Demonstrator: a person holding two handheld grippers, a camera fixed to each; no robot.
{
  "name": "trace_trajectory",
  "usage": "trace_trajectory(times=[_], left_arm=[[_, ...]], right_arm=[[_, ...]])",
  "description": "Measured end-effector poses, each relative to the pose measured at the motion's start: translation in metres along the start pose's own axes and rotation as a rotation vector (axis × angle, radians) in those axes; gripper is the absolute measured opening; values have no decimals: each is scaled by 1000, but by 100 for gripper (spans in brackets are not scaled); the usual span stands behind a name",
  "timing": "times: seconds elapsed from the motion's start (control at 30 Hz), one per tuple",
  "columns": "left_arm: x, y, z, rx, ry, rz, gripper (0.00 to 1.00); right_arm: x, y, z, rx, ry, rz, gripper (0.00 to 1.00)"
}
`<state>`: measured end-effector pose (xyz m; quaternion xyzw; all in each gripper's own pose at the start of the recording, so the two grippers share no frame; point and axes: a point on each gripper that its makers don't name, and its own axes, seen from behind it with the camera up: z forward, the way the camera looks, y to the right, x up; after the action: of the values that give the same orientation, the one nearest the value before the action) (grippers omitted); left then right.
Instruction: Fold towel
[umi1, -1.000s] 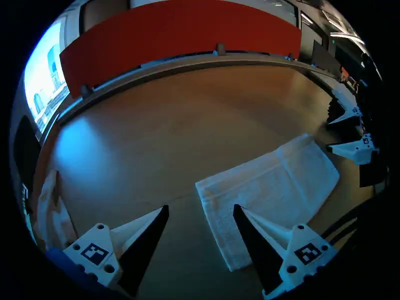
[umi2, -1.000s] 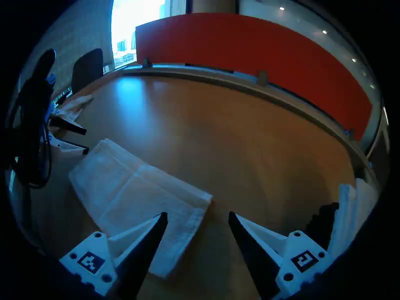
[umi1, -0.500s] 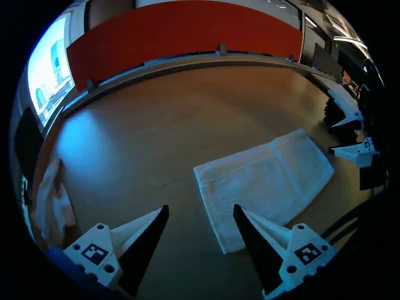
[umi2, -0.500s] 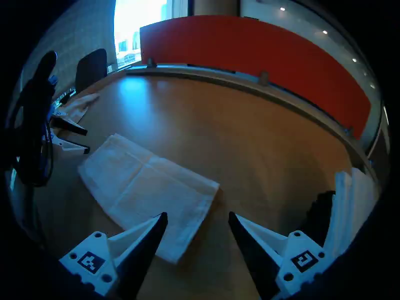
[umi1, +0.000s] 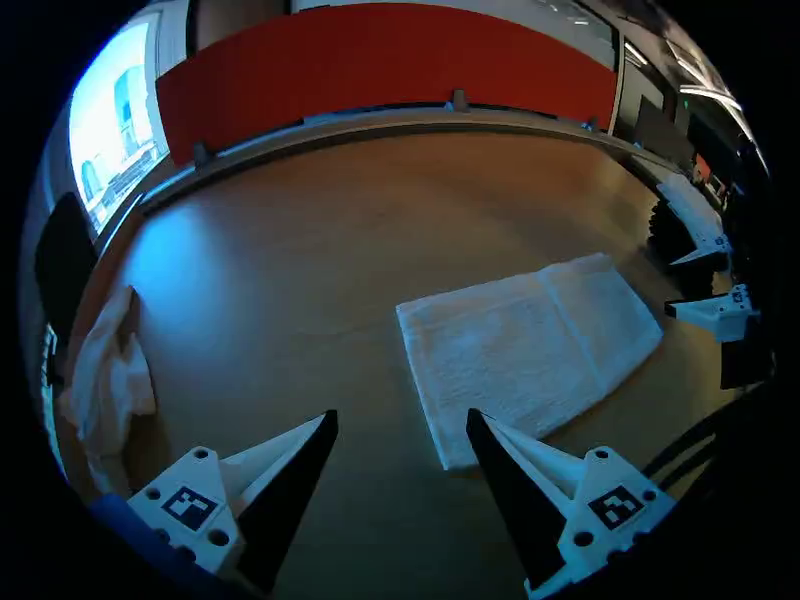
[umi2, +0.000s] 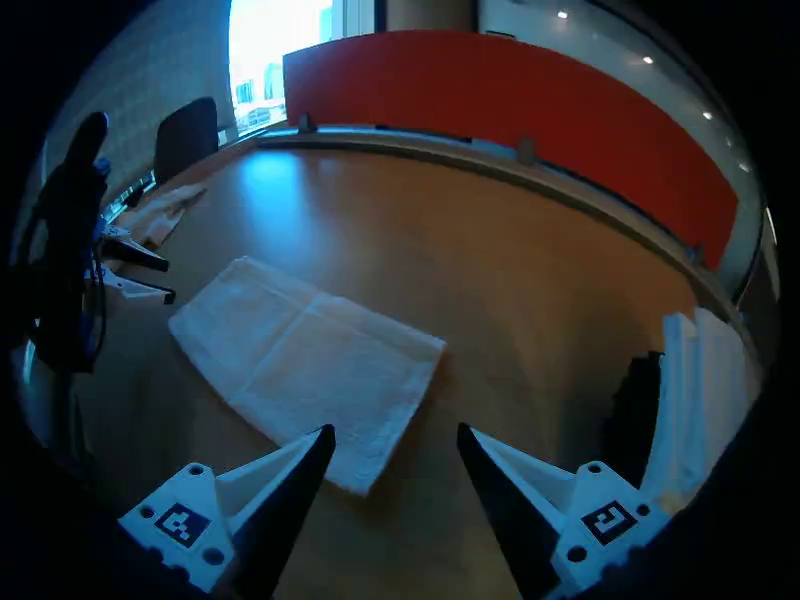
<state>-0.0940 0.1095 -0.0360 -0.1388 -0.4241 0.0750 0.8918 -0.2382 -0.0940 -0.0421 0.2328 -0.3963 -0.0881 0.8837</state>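
Closest in, the left gripper (umi1: 400, 414) and right gripper (umi2: 395, 429) each hang above the wooden worktop (umi1: 330, 250) with fingers spread wide, gripping nothing. Just beyond their tips lies the white towel (umi1: 530, 345), folded flat with a crease across it. Its long axis runs from one gripper toward the other, and it touches neither. A crumpled cloth (umi1: 105, 385) sits at the worktop's edge on the left gripper's side. A stack of folded towels (umi2: 700, 400) stands on the right gripper's side. Farther off, a red partition (umi1: 400, 50) lines the back edge, with a dark chair (umi2: 185, 135) and a bright window (umi2: 270, 50) behind.
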Motion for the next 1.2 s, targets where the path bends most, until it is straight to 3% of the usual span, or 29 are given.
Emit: trace_trajectory(times=[0.4, 0.6, 0.8, 1.2], left_arm=[[-22, -15, -24, 51, 2, -82, 96], [-35, -20, -36, 65, -2, -126, 96], [-46, -22, -44, 74, -11, -130, 95], [-66, -18, -51, 74, -33, -150, 95]], right_arm=[[-10, -9, 2, 57, -35, -94, 94], [-19, -7, 4, 69, -60, -108, 94], [-31, -6, 5, 81, -89, -115, 93], [-49, -11, 10, 118, -127, -140, 81]])
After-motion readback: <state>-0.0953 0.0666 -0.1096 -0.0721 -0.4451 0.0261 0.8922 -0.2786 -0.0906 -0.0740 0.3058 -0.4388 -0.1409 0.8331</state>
